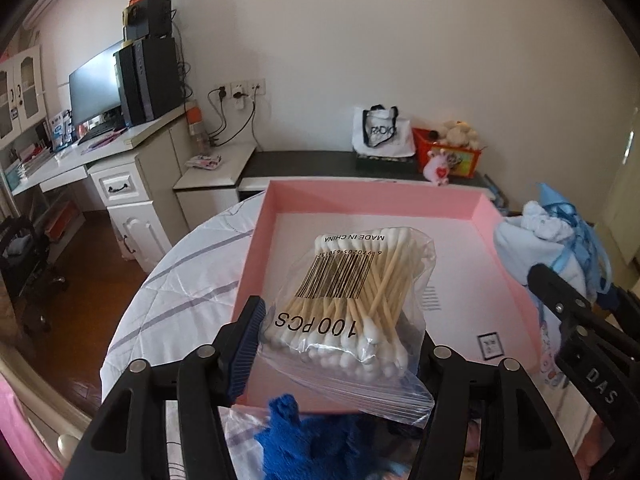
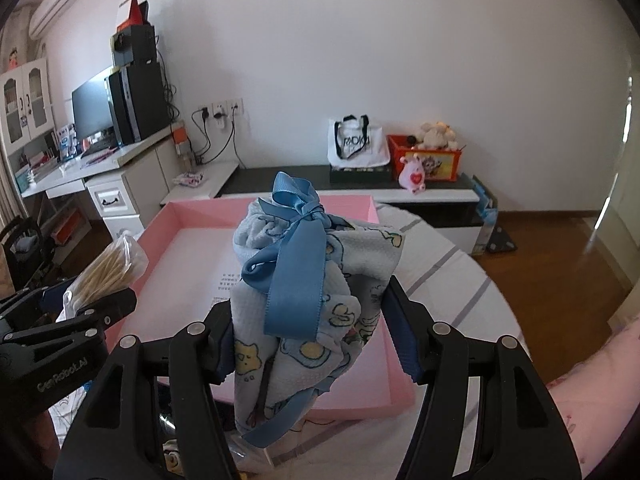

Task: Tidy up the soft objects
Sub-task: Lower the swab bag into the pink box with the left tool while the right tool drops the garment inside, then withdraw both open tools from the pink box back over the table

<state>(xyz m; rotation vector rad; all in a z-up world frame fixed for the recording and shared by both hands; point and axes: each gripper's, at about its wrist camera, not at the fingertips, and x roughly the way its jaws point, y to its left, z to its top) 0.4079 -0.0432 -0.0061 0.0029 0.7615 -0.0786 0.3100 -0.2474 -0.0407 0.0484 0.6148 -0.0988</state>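
The left gripper (image 1: 340, 344) pinches a clear zip bag of cotton swabs (image 1: 360, 300) between its pads, holding it up over the near edge of the pink tray (image 1: 400, 196). The bag's printing reads upside down in the left wrist view: "100 PCS", "MADE IN CHINA", and a barcode with digits too small to read surely. The swabs have pale wooden sticks and white tips.

The right gripper (image 2: 316, 344) is closed on a rolled light-blue cloth bundle (image 2: 360, 280), printed with little cartoon figures and tied with a blue satin ribbon (image 2: 296, 264) in a bow. The bundle hangs over the tray's near right part. The right gripper's side, seen from the left wrist, shows "DAS"; the left gripper's side, seen from the right wrist, reads "GenRobot.AI".

The tray rests on a round tabletop (image 1: 180, 288) under a white quilted cloth with grey stripes. Its floor carries small printed text and a framed label, both unreadable. A fuzzy blue item (image 1: 304, 436) lies on the tabletop just before the tray.

On the low cabinet behind, a white tote bag (image 2: 356, 140) reads "RADIO"
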